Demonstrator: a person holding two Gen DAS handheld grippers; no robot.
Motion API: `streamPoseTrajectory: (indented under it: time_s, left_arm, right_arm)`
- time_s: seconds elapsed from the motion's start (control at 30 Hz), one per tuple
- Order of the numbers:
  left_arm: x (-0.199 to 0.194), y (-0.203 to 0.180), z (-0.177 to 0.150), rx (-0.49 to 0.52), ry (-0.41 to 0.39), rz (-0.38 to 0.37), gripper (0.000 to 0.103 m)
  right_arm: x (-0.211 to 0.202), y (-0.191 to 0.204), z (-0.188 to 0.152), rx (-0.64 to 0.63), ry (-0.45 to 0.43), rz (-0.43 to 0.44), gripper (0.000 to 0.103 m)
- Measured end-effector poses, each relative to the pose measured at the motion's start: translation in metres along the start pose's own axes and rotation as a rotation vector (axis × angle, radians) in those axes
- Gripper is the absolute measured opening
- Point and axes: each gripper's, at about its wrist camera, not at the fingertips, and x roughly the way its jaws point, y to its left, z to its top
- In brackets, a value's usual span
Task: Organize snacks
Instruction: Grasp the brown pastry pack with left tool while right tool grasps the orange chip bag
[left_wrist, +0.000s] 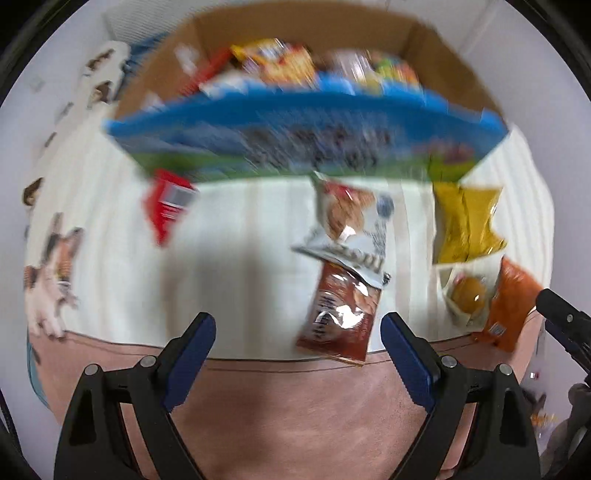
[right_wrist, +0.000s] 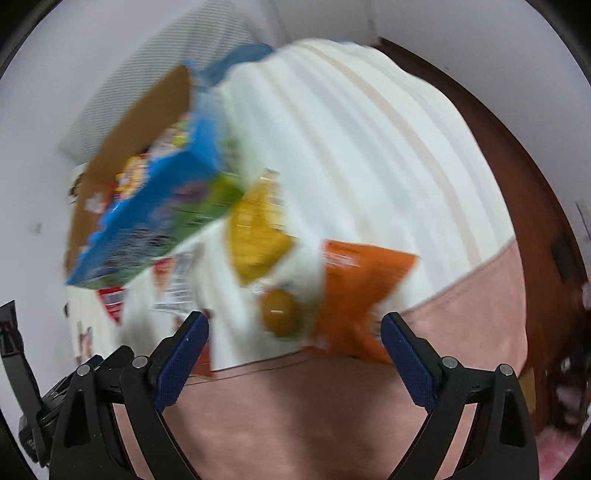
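Note:
A blue and green printed cardboard box (left_wrist: 295, 136) holding several snack packs stands at the far side of a white ribbed bedspread (left_wrist: 240, 240). Loose on the spread lie a red pack (left_wrist: 166, 206), a white pack (left_wrist: 351, 218), a brown pack (left_wrist: 340, 314), a yellow bag (left_wrist: 467, 221), a pack showing a round bun (left_wrist: 467, 295) and an orange bag (left_wrist: 513, 306). My left gripper (left_wrist: 298, 328) hangs open over the near edge, the brown pack just ahead of its gap. My right gripper (right_wrist: 294, 328) is open too, above the bun pack (right_wrist: 284, 310) and orange bag (right_wrist: 354, 291). Both views are blurred.
A pink blanket (left_wrist: 295, 406) covers the bed's near edge. Cat-print fabric (left_wrist: 51, 273) lies at the left. A dark wooden bed frame (right_wrist: 524, 177) runs along the right side. The right gripper's black body (left_wrist: 565, 321) shows at the right edge of the left wrist view.

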Motion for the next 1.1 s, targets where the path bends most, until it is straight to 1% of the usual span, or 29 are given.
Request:
streamPoseTrajectory:
  time_s: [0.07,0.17,0.2,0.23,0.27,0.3,0.33,0.37,0.47,0.53,0.67,0.83,0.9,0.93,1.0,1.03,1.07,1.1]
  left_arm:
    - [0.026,-0.014,0.006,0.034,0.051,0.001,0.091]
    - [0.054,-0.027,0.015,0.063,0.099,0.01,0.091]
    - [0.062,-0.03,0.018,0.073,0.112,0.016,0.091]
    - [0.069,-0.032,0.019,0.075,0.122,0.014,0.086]
    - [0.073,-0.033,0.02,0.068,0.126,0.012,0.073]
    - [0.075,-0.032,0.02,0.06,0.126,-0.002,0.065]
    - [0.075,-0.031,0.017,0.05,0.122,-0.017,0.061]
    - [0.074,-0.032,0.015,0.051,0.117,-0.018,0.051]
    - [0.071,-0.028,-0.002,0.056,0.107,-0.005,0.048]
    - [0.07,-0.022,-0.016,0.037,0.115,-0.012,0.048]
    - [0.065,-0.004,-0.051,-0.008,0.143,-0.023,0.048]
    - [0.059,0.02,-0.105,-0.07,0.196,-0.063,0.048]
    - [0.061,0.026,-0.12,-0.086,0.206,-0.076,0.048]
    - [0.065,0.028,-0.127,-0.094,0.212,-0.085,0.049]
    - [0.074,0.033,-0.139,-0.124,0.24,-0.119,0.059]
    - [0.077,0.035,-0.139,-0.135,0.245,-0.134,0.061]
    - [0.079,0.037,-0.14,-0.142,0.246,-0.146,0.066]
    - [0.082,0.036,-0.142,-0.145,0.246,-0.154,0.067]
  right_arm:
    - [0.015,-0.011,0.0,0.029,0.019,-0.014,0.097]
    - [0.038,-0.021,0.004,0.067,0.044,-0.035,0.096]
    - [0.044,-0.023,0.006,0.079,0.049,-0.025,0.094]
    - [0.049,-0.024,0.007,0.074,0.051,-0.026,0.09]
    - [0.055,-0.025,0.009,0.068,0.055,-0.043,0.074]
    - [0.061,-0.026,0.009,0.06,0.059,-0.047,0.057]
    - [0.064,-0.029,0.009,0.055,0.058,-0.046,0.054]
    - [0.066,-0.032,0.008,0.056,0.055,-0.032,0.053]
    - [0.063,-0.04,0.002,0.04,0.045,-0.018,0.051]
    - [0.061,-0.046,-0.002,0.04,0.053,-0.007,0.051]
    - [0.055,-0.056,-0.02,0.027,0.101,0.02,0.051]
    - [0.053,-0.051,-0.064,-0.022,0.182,0.075,0.051]
    - [0.057,-0.039,-0.084,-0.08,0.217,0.079,0.051]
    - [0.061,-0.033,-0.092,-0.108,0.226,0.071,0.051]
    - [0.067,-0.026,-0.107,-0.148,0.243,0.054,0.052]
    - [0.071,-0.022,-0.111,-0.152,0.246,0.047,0.054]
    - [0.074,-0.02,-0.113,-0.143,0.25,0.041,0.056]
    - [0.077,-0.02,-0.116,-0.132,0.256,0.047,0.061]
